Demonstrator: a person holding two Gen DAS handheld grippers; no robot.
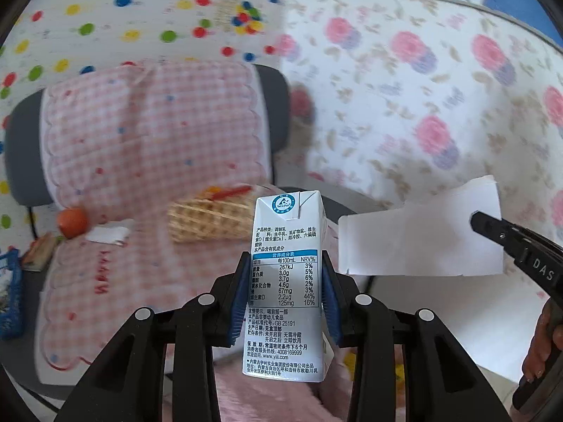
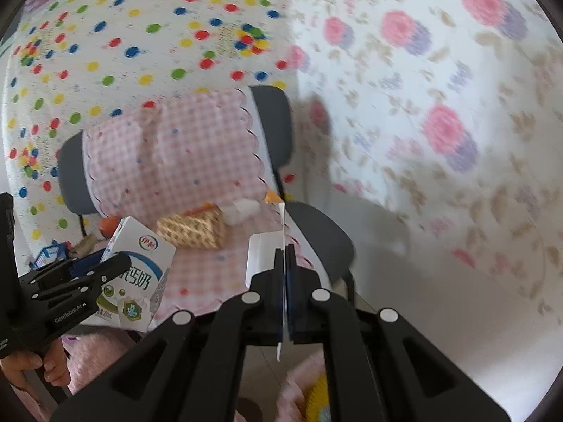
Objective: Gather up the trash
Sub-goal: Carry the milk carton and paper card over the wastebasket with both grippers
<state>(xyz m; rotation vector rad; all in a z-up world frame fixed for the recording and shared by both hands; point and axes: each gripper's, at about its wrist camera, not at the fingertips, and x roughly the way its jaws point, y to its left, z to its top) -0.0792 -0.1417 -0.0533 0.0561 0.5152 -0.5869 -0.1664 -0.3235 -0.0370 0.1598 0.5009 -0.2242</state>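
Nearest the lens in the left wrist view, the left gripper [image 1: 284,295] is clamped on a milk carton [image 1: 285,281], blue pads pressed to both sides, carton upright and lifted clear of the chair. Legible print on the carton: a Tetra Pak roundel at top, a nutrition table headed "每100mL / NRV%" with 267kJ, 3.0g, 3.7g, 4.6g, 67mg, 2.2μg, 125mg, then "GB 25191", "4008169999" and "www.yili.com".

Far left on the chair [image 1: 21,161] seat: a blue packet [image 1: 8,295], a small brown wrapper [image 1: 38,251], an orange ball [image 1: 72,222], a white crumpled wrapper [image 1: 107,234]. Centre: a waffle-patterned cone wrapper [image 1: 207,221] on the pink checked cushion cover [image 1: 147,133], which bears red stitched lettering, not readable. Right: a flat white card [image 1: 418,239] held by the right gripper [image 1: 473,218], whose arm reads "DAS".

Right wrist view shows what the first cannot: the carton's front face [image 2: 137,274], with the Yili logo and large characters ending "钙奶", and "GenRobot.AI" on the left gripper [image 2: 105,267]. The right gripper [image 2: 285,274] is closed on the card [image 2: 262,253], seen edge-on between its pads. The card's broad face shows only in the left view. Spotted and floral cloths hang behind the chair.
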